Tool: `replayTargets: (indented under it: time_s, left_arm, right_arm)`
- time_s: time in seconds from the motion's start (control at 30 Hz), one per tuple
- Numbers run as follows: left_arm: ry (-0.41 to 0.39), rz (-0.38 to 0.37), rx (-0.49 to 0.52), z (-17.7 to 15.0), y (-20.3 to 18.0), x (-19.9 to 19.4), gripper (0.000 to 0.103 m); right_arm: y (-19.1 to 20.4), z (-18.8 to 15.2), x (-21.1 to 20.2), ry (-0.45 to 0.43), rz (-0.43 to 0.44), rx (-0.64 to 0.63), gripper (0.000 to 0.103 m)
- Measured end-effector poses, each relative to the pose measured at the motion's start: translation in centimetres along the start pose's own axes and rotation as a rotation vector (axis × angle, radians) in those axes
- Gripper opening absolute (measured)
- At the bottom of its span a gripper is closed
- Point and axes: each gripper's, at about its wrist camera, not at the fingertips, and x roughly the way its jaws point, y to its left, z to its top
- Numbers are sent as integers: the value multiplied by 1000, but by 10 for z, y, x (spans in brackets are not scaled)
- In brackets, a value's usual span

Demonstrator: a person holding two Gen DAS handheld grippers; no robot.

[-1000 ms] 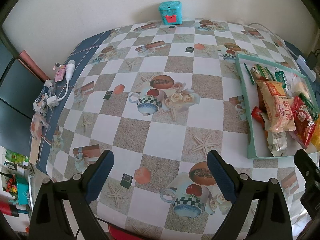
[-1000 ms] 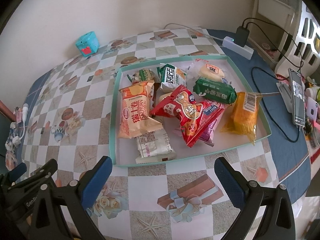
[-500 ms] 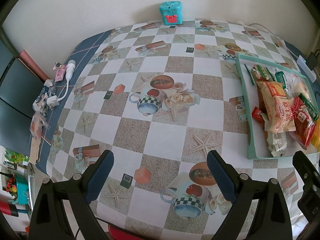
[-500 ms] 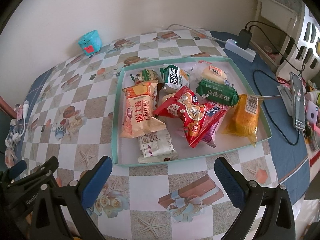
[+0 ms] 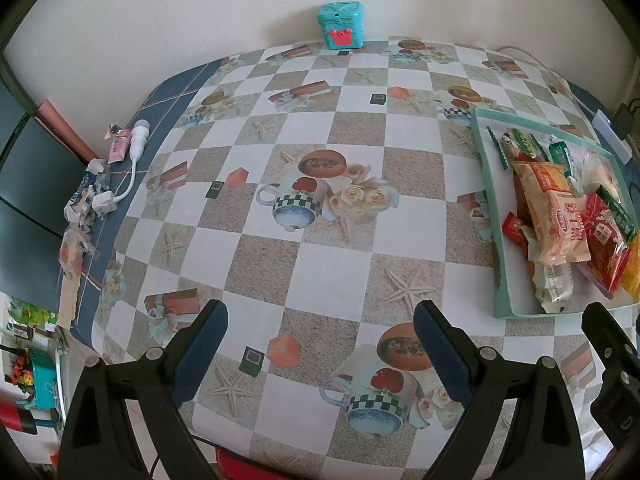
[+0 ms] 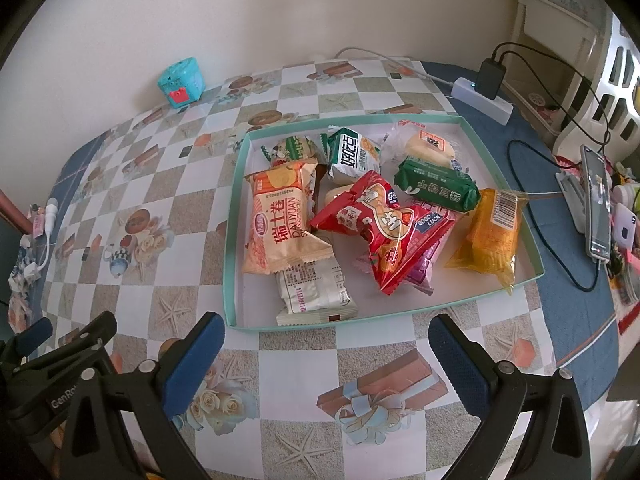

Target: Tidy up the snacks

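Note:
A shallow mint-green tray [image 6: 235, 216] [image 5: 486, 184] on the patterned tablecloth holds several wrapped snacks: an orange swiss-roll pack [image 6: 280, 220] [image 5: 554, 216], a red pack [image 6: 384, 224], a dark green pack [image 6: 438, 188], a yellow pack [image 6: 494, 236], a white pack [image 6: 312, 288]. My right gripper [image 6: 326, 336] hovers open just in front of the tray's near rim, nothing between its fingers. My left gripper [image 5: 320, 324] is open over bare tablecloth, left of the tray. The left gripper's fingers [image 6: 60, 344] show at the right wrist view's lower left.
A teal cube box [image 5: 341, 26] [image 6: 182, 82] stands against the far wall. A power strip with charger [image 6: 486, 88], cables and a phone [image 6: 598, 204] lie right of the tray. A white cable and paper scraps [image 5: 96, 196] sit at the table's left edge.

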Motion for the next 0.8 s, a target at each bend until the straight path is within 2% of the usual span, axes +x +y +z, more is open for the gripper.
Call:
replayTargets:
  time_s: [0.8]
  left_arm:
    - [15, -20, -14, 0, 1, 2, 94]
  right_arm:
    - [1, 0, 0, -1, -2, 2, 103]
